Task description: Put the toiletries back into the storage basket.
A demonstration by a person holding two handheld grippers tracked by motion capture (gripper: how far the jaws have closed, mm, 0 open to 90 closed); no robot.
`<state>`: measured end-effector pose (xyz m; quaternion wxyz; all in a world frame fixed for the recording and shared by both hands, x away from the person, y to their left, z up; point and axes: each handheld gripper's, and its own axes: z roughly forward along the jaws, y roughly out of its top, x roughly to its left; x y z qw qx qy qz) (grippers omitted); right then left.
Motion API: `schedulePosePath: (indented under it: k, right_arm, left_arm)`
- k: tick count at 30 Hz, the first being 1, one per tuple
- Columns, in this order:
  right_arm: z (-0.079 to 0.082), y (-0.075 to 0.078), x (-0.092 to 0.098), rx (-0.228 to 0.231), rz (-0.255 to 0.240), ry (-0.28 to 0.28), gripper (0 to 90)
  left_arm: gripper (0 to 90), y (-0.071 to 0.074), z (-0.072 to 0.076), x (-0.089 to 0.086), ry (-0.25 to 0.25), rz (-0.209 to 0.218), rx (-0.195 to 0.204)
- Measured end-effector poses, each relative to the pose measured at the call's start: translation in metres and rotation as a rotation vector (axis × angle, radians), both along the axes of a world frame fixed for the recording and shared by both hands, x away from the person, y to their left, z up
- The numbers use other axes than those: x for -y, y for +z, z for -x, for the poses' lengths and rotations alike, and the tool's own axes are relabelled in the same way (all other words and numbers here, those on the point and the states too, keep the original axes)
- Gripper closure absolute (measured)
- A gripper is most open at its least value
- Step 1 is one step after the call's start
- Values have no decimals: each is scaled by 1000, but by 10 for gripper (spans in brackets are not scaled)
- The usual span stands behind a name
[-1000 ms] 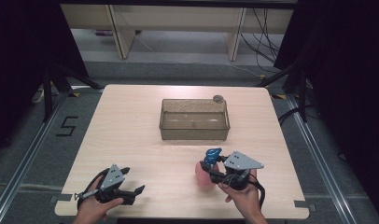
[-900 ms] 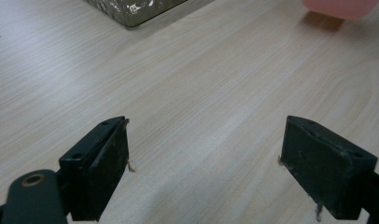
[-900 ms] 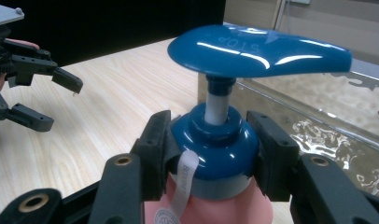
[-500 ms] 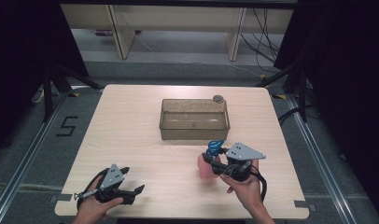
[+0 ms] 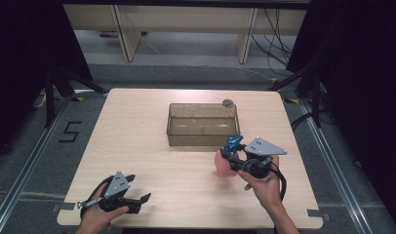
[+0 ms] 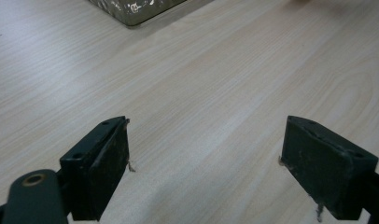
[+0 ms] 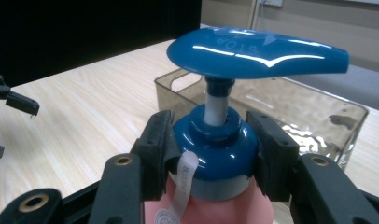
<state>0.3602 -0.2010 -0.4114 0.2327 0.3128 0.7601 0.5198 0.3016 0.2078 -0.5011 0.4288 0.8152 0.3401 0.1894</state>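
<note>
**Pump bottle up by the collar, bin just beyond**

A pale wood-grain table [image 5: 137, 146] sits in a dim room, dark curtains either side and shelving legs at the far end. In the middle of it stands a clear brownish bin [image 5: 202, 125], with a small round grey thing [image 5: 227, 103] at its far right corner; what that is, the high view is too coarse to say.

Right side, near the bin's near right corner: the right gripper [image 7: 211, 149] has a pink pump bottle [image 5: 224, 165] clamped. Look along its jaws and you see both black pads pressed on the blue collar [image 7: 215, 144] under the wide blue pump head [image 7: 255, 51], one either side. That's the sensible place to hold it: the collar is hard and ridged, while the pink body below looks smooth and would likely slip or flex under a squeeze. With liquid inside it's probably bottom-heavy, so it should hang fairly straight from the neck, though it may swing if the hand jerks. The pump head itself wants leaving alone, as a knock could press it down.

Over at the near left corner, the left gripper [image 5: 119, 195] rests low over the table, jaws spread wide with nothing but bare wood between them.

The bin looks the likely destination.
</note>
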Motion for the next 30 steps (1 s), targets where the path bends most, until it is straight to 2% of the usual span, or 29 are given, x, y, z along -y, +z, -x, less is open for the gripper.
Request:
schedulePosePath:
  k: [1, 3, 5, 6, 8, 10, 11, 12, 13, 15, 16, 18, 19, 20, 21, 24, 26, 28, 30]
  right_arm:
    - [0, 2, 1, -11, -12, -12, 536]
    - [-2, 5, 4, -11, -6, -19, 536]
    - [-3, 7, 5, -4, -5, -20, 536]
    - [-2, 9, 4, -29, -21, -28, 536]
    - [-6, 11, 6, -3, -8, -27, 536]
    - [-7, 13, 7, -25, -17, -44, 536]
    - [-11, 14, 7, -17, -19, -28, 536]
    - [-12, 15, 7, -9, -13, -41, 536]
    - [-14, 16, 7, -12, -22, -30, 536]
    - [-16, 18, 8, -11, -6, -45, 536]
    - [-17, 18, 8, 5, -10, -52, 536]
    - [-18, 20, 8, -12, -13, -41, 536]
    - [-20, 21, 8, -18, -33, -44, 536]
    - [-20, 21, 8, -18, -33, -44, 536]
    - [-23, 25, 10, 4, -18, -46, 537]
    - [-24, 29, 10, 1, -15, -55, 537]
    - [-27, 32, 10, 10, -18, -61, 537]
    - [-32, 35, 11, 11, -28, -56, 536]
    - [-34, 37, 12, 20, -16, -70, 537]
  left_arm:
    - [147, 1, 0, -1, -10, -22, -2]
    - [148, 0, 0, -2, -12, -27, -4]
    - [148, 0, 0, -1, 1, -13, -3]
    - [148, 0, 0, 0, 4, -5, -2]
    - [147, 0, 0, 0, 1, 1, -2]
    - [148, 0, 0, 0, 2, 1, -3]
    - [148, 0, 0, 0, 4, 5, -2]
    - [148, 0, 0, 0, 3, 4, -3]
    - [148, 0, 0, 0, 2, 2, -3]
    - [148, 0, 0, 0, 1, 2, -3]
    - [148, 0, 0, 0, 1, 2, -3]
    - [147, 0, 0, 0, 3, 5, -3]
    - [147, -1, 0, 0, 2, 5, -7]
    - [148, -1, 0, 0, 2, 5, -7]
    - [147, -1, 0, -1, 6, -1, -7]
    - [148, -1, 0, 0, 10, 4, -7]
    - [148, -1, 0, -1, 3, -2, -7]
    - [148, 0, -1, -3, -2, -31, -5]
    - [148, 0, -2, -3, -2, -32, -5]
